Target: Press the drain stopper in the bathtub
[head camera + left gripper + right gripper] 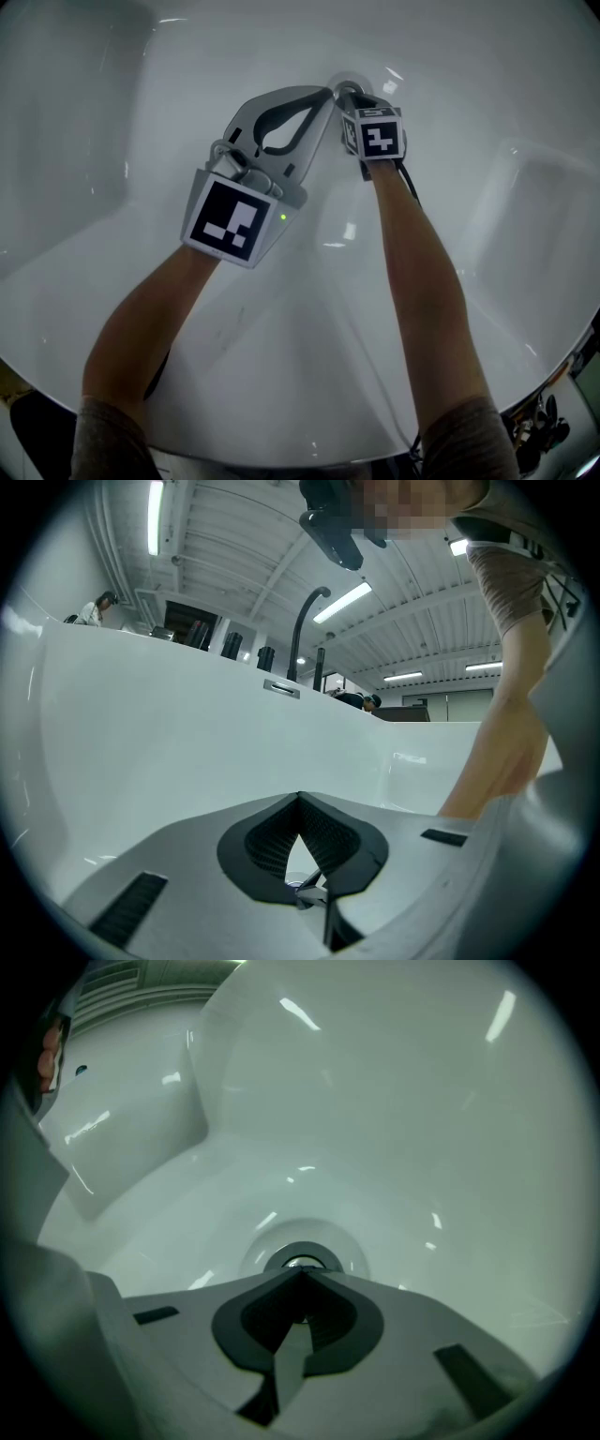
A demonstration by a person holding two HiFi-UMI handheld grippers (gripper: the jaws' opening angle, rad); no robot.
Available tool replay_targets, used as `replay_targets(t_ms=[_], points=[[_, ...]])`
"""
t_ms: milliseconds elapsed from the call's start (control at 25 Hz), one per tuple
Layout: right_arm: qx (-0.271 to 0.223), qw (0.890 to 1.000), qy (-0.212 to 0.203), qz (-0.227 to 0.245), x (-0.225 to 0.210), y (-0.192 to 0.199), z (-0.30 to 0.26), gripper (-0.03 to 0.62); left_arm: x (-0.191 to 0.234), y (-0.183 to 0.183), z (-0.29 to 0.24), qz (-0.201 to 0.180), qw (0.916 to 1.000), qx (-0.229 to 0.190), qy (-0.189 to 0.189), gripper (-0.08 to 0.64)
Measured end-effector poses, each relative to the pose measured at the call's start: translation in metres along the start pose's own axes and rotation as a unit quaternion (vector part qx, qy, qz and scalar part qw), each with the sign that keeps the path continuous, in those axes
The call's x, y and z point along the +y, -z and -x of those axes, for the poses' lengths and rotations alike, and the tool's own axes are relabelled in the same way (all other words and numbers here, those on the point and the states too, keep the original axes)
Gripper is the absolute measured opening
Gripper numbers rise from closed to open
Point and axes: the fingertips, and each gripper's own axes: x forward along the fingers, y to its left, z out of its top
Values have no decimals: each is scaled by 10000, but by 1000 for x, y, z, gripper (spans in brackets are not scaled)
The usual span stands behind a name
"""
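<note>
Jaws pressed together on the right gripper (302, 1277), nothing between them, and the round chrome drain stopper (300, 1262) sits just past their tips, low in its shallow dished recess (contact or a sliver of gap, hard to call). The left gripper (328, 92) is closed too and empty, its tip just beside the right gripper's tip, over the floor of the glossy white bathtub (141, 141). The person's bare right forearm (502, 752) rises close at the left gripper's right side.
</note>
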Motion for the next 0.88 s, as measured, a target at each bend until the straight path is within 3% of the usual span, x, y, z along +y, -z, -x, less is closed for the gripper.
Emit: replay_targets(t_ms=[440, 680, 880], points=[[-238, 9980, 93, -576, 4, -9, 30, -2, -9, -14, 3, 52, 9999, 123, -58, 5], [-377, 9965, -69, -743, 13, -37, 78, -2, -14, -41, 13, 64, 9994, 264, -210, 5], [-496, 9948, -178, -875, 21, -61, 137, -2, -25, -86, 25, 40, 9990, 271, -350, 5]])
